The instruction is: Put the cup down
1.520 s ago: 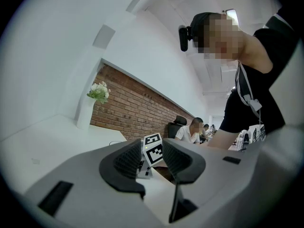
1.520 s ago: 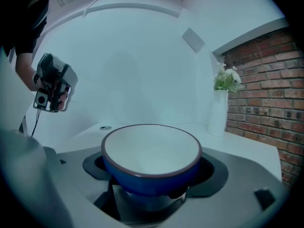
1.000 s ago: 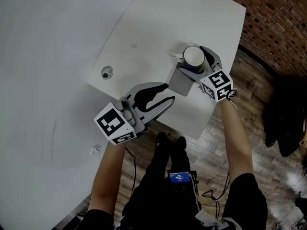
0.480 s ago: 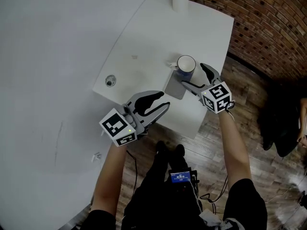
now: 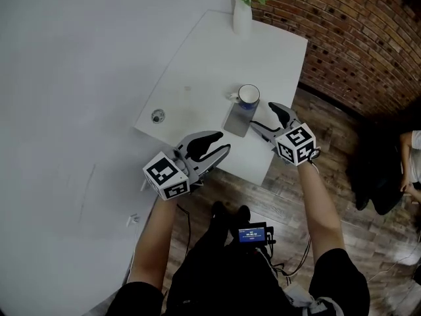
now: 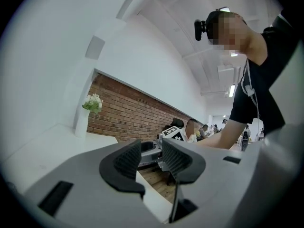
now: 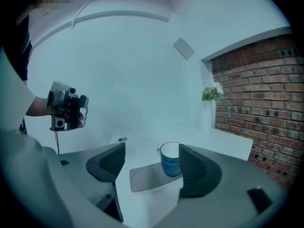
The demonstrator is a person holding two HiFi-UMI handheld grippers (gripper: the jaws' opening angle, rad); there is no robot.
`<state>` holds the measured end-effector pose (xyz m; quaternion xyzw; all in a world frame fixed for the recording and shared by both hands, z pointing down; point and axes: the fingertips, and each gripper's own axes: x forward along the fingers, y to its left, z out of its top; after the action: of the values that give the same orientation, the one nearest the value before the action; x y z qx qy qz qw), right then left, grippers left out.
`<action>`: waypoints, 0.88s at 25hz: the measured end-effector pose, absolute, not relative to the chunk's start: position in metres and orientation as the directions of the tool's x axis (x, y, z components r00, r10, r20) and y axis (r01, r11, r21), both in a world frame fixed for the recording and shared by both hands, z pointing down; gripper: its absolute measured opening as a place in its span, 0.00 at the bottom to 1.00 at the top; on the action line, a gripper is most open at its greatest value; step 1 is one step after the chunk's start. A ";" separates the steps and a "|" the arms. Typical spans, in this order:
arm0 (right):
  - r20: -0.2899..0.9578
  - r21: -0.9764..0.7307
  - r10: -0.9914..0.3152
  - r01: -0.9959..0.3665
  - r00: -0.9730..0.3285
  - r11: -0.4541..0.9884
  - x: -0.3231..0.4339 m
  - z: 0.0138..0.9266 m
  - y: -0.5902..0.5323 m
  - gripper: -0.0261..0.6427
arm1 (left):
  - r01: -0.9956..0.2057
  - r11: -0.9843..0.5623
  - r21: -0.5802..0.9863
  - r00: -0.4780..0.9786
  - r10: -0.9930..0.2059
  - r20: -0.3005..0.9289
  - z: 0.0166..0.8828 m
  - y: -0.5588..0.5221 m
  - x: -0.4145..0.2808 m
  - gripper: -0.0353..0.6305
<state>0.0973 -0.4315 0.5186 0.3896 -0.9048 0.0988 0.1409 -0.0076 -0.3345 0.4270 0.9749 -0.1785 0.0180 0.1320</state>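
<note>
**Cup on the tray, both my jaws empty**

The blue-striped ceramic cup (image 5: 248, 96) (image 7: 171, 159) with a white inside stands upright on the far end of the flat grey rectangular tray (image 5: 235, 120) (image 7: 140, 180). The tray lies on the white table (image 5: 197, 64), towards its near right side. The near end of the tray, with its round recess, is bare.

My right gripper (image 5: 262, 115) (image 7: 151, 158) is just on the near side of the cup and points at it, with clear space between the jaw tips and the cup's wall. Its jaws stand well apart, though they have just been closing a little. Nothing is between the pads. The cup only lines up in the gap beyond them, closer to the right jaw.

My left gripper (image 5: 223, 142) (image 6: 153, 156) is above the table's near edge, to the left of the tray and apart from it. Its jaws are only a narrow gap apart and have hold of nothing.

At the table's far corner stands a tall white vase with white flowers (image 5: 242, 15) (image 7: 207, 110) (image 6: 81, 122), close to the red brick wall (image 5: 355, 38). A small round metal fitting (image 5: 158, 116) sits in the table top, well to the left of the tray.
</note>
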 end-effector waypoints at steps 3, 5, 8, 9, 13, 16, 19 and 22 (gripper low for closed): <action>0.314 -0.079 -0.679 -0.731 -0.663 0.677 0.095 0.504 -0.420 0.50 | -0.348 -0.904 0.250 0.937 -0.339 0.079 0.422 -0.328 -0.008 0.27; 0.303 -0.099 -0.671 -0.722 -0.677 0.684 0.091 0.494 -0.408 0.46 | -0.344 -0.905 0.251 0.939 -0.335 0.076 0.418 -0.321 -0.008 0.27; 0.287 -0.113 -0.668 -0.717 -0.686 0.688 0.086 0.479 -0.389 0.36 | -0.337 -0.908 0.248 0.941 -0.328 0.077 0.415 -0.307 -0.008 0.27; 0.283 -0.112 -0.670 -0.718 -0.686 0.687 0.084 0.475 -0.382 0.30 | -0.334 -0.909 0.248 0.943 -0.323 0.084 0.416 -0.302 -0.008 0.27; 0.287 -0.074 -0.679 -0.723 -0.675 0.687 0.079 0.464 -0.360 0.13 | -0.318 -0.909 0.270 0.948 -0.302 0.099 0.424 -0.284 -0.011 0.27; 0.302 -0.061 -0.674 -0.719 -0.674 0.692 0.079 0.460 -0.347 0.10 | -0.316 -0.904 0.287 0.949 -0.302 0.094 0.425 -0.277 -0.011 0.27; 0.308 -0.056 -0.668 -0.714 -0.677 0.698 0.079 0.455 -0.334 0.08 | -0.300 -0.907 0.295 0.954 -0.287 0.086 0.424 -0.267 -0.007 0.27; 0.302 -0.055 -0.671 -0.715 -0.677 0.697 0.081 0.446 -0.322 0.07 | -0.280 -0.915 0.290 0.960 -0.267 0.085 0.422 -0.258 -0.002 0.27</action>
<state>0.0808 -0.3225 0.4462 0.3801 -0.9118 0.0845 0.1305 -0.0015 -0.2580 0.4217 0.9783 -0.1397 0.0219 0.1516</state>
